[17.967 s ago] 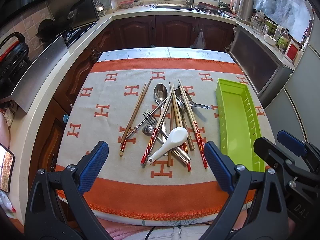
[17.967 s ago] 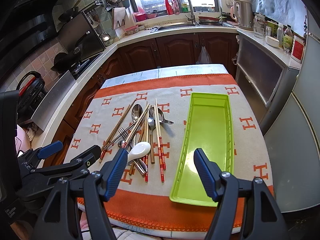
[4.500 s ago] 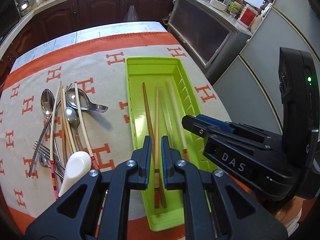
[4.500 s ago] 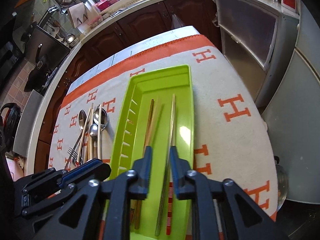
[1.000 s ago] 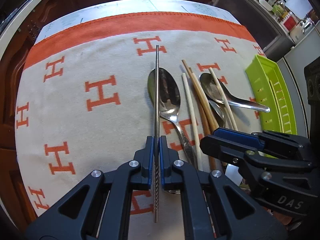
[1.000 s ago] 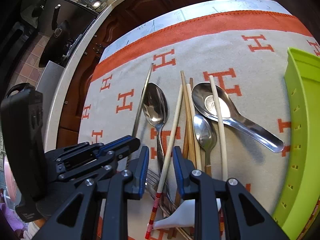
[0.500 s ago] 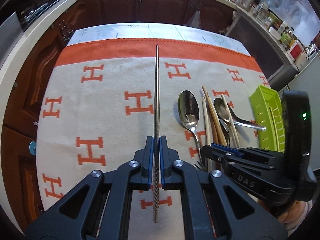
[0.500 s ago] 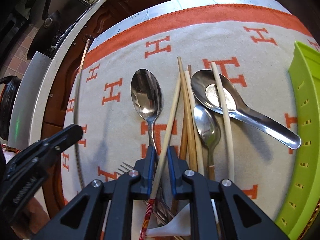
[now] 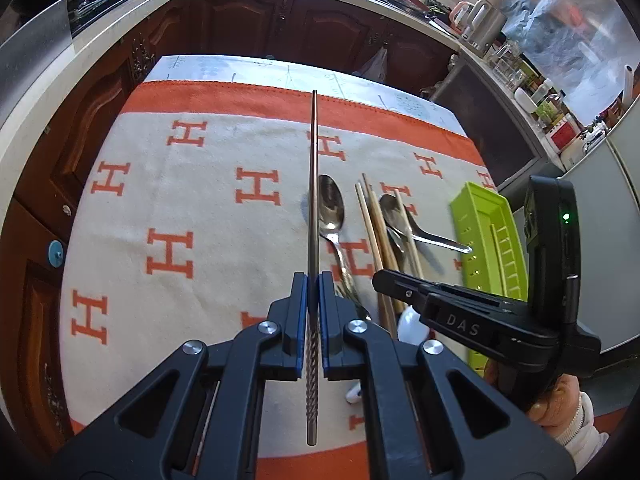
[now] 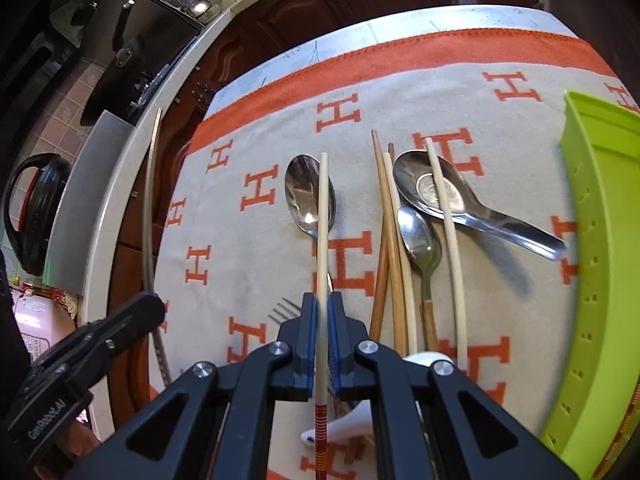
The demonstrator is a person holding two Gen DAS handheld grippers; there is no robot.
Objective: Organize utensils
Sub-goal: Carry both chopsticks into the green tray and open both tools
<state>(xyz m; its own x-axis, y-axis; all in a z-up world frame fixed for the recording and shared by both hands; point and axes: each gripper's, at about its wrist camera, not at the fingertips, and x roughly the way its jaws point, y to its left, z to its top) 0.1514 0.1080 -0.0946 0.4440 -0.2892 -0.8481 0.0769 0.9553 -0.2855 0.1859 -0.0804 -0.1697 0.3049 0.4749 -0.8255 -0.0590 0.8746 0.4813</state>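
1. Left gripper (image 9: 313,312): jaws closed tight on metal chopstick (image 9: 314,208), gripped near its twisted handle end, tip pointing to 12 o'clock, lifted above the cloth (image 9: 192,184)
2. Right gripper (image 10: 323,340): jaws nearly closed around pale chopstick (image 10: 322,240) with red-striped end; contact looks light, small gaps at pads, so full clamp cannot be confirmed; tip at 12 o'clock over the steel spoon (image 10: 306,196)
3. Rest of pile at 1 o'clock from right gripper: brown chopsticks (image 10: 386,240), small spoon (image 10: 418,240), wide ladle spoon (image 10: 460,204) with another pale chopstick (image 10: 448,240) across its bowl; white ceramic spoon (image 10: 352,420) and fork (image 10: 286,308) partly hidden under the jaws
4. Green tray (image 10: 600,240) at 3 o'clock in right view, well apart from both held sticks; some chopsticks visible inside at its bottom edge
5. Risk: pale chopstick slipping or pivoting if right grip loose, dropping back on the pile
6. Risk: smooth metal chopstick held far back, long front overhang, likely to swing down and clip tray wall
7. Risk: both grippers close together at transfer, sticks crossing or grippers bumping near the tray
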